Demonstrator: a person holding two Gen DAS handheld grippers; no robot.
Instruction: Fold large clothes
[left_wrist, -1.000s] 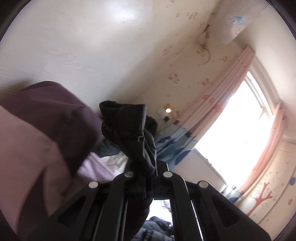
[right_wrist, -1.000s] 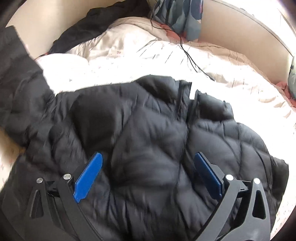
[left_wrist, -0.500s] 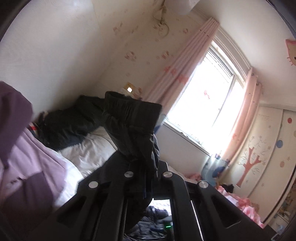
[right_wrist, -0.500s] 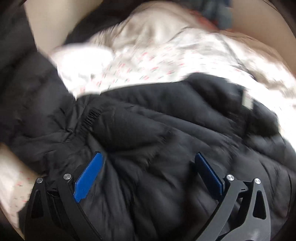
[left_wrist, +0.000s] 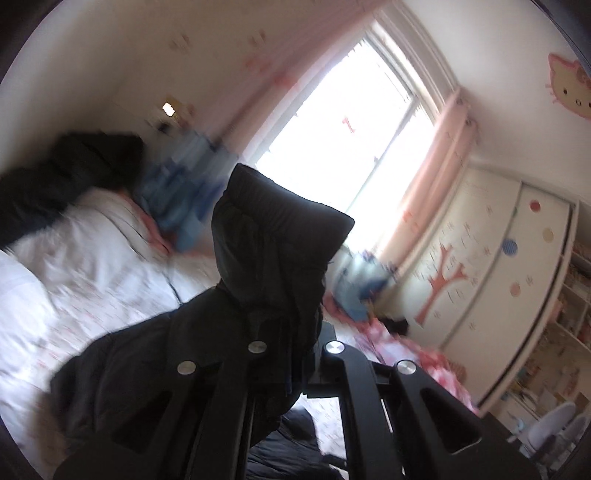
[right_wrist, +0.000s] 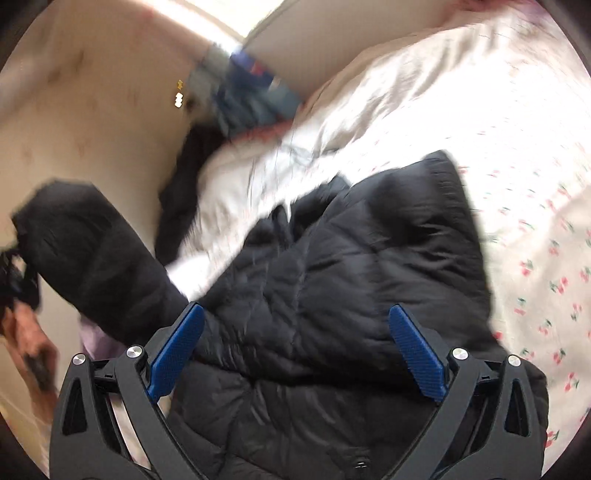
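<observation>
A black quilted puffer jacket (right_wrist: 351, 280) lies spread on the white cherry-print bedsheet (right_wrist: 535, 229). My left gripper (left_wrist: 291, 354) is shut on the jacket's sleeve cuff (left_wrist: 273, 236), which sticks up in front of the lens and is held above the bed. That raised sleeve (right_wrist: 88, 258) also shows at the left of the right wrist view. My right gripper (right_wrist: 295, 354) is open, its blue pads (right_wrist: 417, 354) spread just above the jacket's body, holding nothing.
Another dark garment (left_wrist: 62, 177) is heaped by the wall at the head of the bed. Blue patterned pillows (left_wrist: 177, 188) lie near it. A bright window with pink curtains (left_wrist: 436, 177) and a decorated wardrobe (left_wrist: 509, 280) stand beyond the bed.
My left gripper has swung with the sleeve, its view turning from the ceiling down toward the bed and window. My right gripper's view has turned over the jacket, staying open.
</observation>
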